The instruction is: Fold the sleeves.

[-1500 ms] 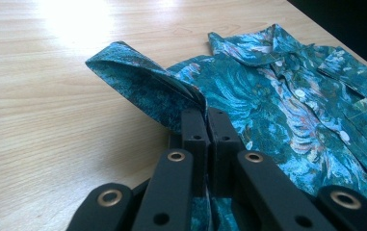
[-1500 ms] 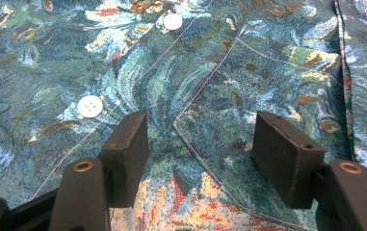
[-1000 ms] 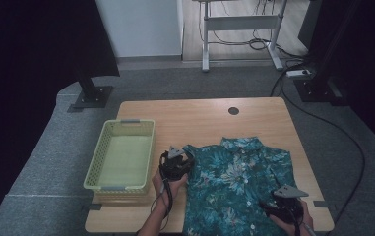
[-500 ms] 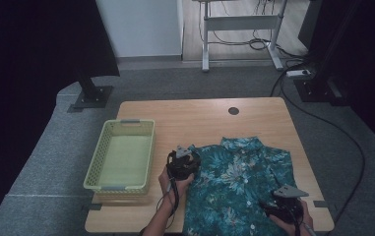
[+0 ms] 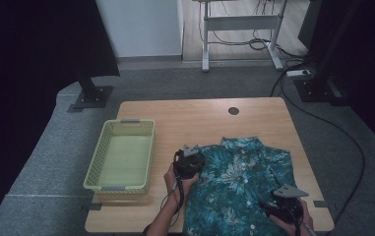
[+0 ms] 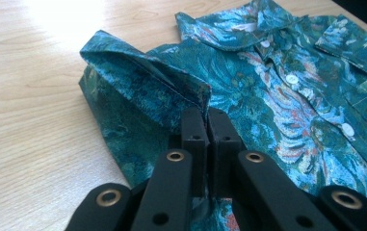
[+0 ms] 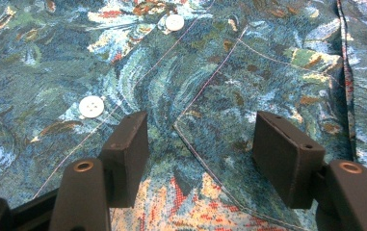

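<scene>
Wooden tabletop point(image 5: 200, 118) carries everything you are working on, with grey carpet around it. Nearest you, your right gripper point(image 5: 284, 206) sits low over the lower right part of the teal floral shirt point(image 5: 239, 187), its jaws spread wide; in the right gripper view point(image 7: 195, 139) they stand apart above the printed cloth beside a white button point(image 7: 91, 106) and a stitched pocket edge, holding nothing. A little farther up, your left gripper point(image 5: 190, 160) rests at the shirt's left edge with its jaws pressed together on a raised fold of the fabric point(image 6: 171, 91), as the left gripper view point(image 6: 205, 132) shows. That shirt lies spread flat on the table's right half, collar pointing away from you. To its left stands a pale green basket point(image 5: 96, 167). Beyond, a round dark hole point(image 5: 233, 111) marks the far table edge.
</scene>
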Available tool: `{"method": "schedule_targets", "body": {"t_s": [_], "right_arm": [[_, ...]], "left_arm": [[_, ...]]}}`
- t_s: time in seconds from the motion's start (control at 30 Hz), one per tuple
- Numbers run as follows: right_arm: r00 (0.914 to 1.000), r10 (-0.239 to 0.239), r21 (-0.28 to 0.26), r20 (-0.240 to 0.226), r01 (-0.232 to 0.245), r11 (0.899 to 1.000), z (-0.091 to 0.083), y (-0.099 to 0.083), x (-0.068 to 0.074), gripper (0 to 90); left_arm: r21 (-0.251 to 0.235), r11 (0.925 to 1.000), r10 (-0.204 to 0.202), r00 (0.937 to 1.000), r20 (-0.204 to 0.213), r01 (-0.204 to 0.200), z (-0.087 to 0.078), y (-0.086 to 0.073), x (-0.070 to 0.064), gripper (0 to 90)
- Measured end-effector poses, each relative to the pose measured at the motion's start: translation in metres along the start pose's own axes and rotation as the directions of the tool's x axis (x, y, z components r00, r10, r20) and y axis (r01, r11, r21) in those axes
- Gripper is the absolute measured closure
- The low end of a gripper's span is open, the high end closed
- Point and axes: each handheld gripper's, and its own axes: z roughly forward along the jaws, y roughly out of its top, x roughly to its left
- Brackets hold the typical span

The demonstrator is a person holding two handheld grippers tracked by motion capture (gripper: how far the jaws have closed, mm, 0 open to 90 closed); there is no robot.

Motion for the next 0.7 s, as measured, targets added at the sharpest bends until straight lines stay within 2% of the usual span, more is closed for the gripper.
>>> {"method": "schedule_targets", "body": {"t_s": [0.5,0.7], "right_arm": [[1.0000,-0.001,-0.002,-0.004,0.001,1.000,0.000,0.000,0.000,36.9],[1.0000,-0.001,-0.002,-0.004,0.001,1.000,0.000,0.000,0.000,36.9]], "left_arm": [[0.070,0.9965,0.049,0.9986,-0.022,-0.047,0.023,-0.004,-0.008,85.6],[0.091,0.9942,0.059,0.9981,-0.018,-0.057,0.031,-0.007,-0.014,81.3]]}}
